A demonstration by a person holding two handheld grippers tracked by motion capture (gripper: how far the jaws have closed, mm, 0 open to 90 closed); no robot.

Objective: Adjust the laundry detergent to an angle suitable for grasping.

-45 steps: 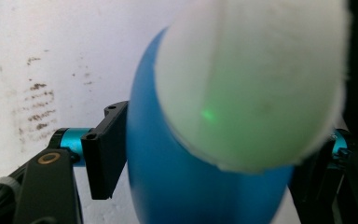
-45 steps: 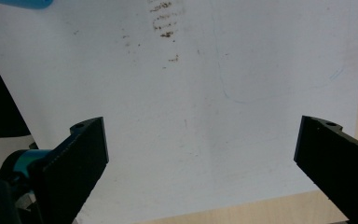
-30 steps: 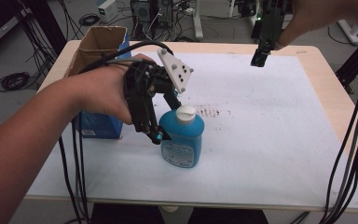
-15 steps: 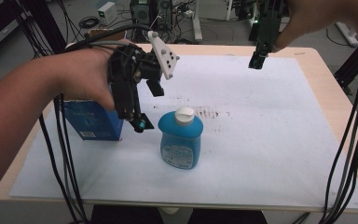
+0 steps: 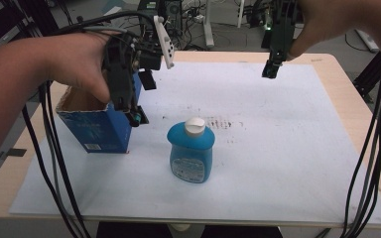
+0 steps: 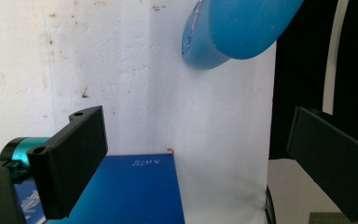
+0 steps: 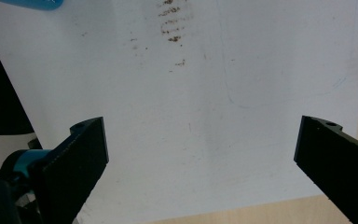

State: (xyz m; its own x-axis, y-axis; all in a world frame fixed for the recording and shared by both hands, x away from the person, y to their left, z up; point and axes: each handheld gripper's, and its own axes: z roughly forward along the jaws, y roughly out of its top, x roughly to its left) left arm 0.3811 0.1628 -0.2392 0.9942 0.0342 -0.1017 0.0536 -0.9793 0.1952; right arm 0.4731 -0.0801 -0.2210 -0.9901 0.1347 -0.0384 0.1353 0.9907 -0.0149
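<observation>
A blue bottle (image 5: 191, 148) with a white cap stands upright on the white sheet (image 5: 278, 148), near the middle of the table. My left gripper (image 5: 140, 101) hovers up and to the left of it, over the right end of an open-topped blue box (image 5: 99, 126). Its jaws have just been opening and now stand wide with nothing between them. In the left gripper view the gripper (image 6: 196, 163) looks down past the box (image 6: 130, 191) with the bottle (image 6: 242, 32) farther off. My right gripper (image 5: 270, 69) hangs open over the sheet's far right; its own view shows the gripper (image 7: 200, 163) empty.
The wooden table (image 5: 357, 89) shows as a tan border around the sheet. Black cables (image 5: 372, 148) hang down at the right and others (image 5: 49, 148) at the left. A smudged dark patch (image 5: 218, 123) marks the sheet behind the bottle.
My left gripper, down at the bottle a second ago, has lifted up and left toward the box with its jaws wider. The bottle stays standing. The right gripper has kept still.
</observation>
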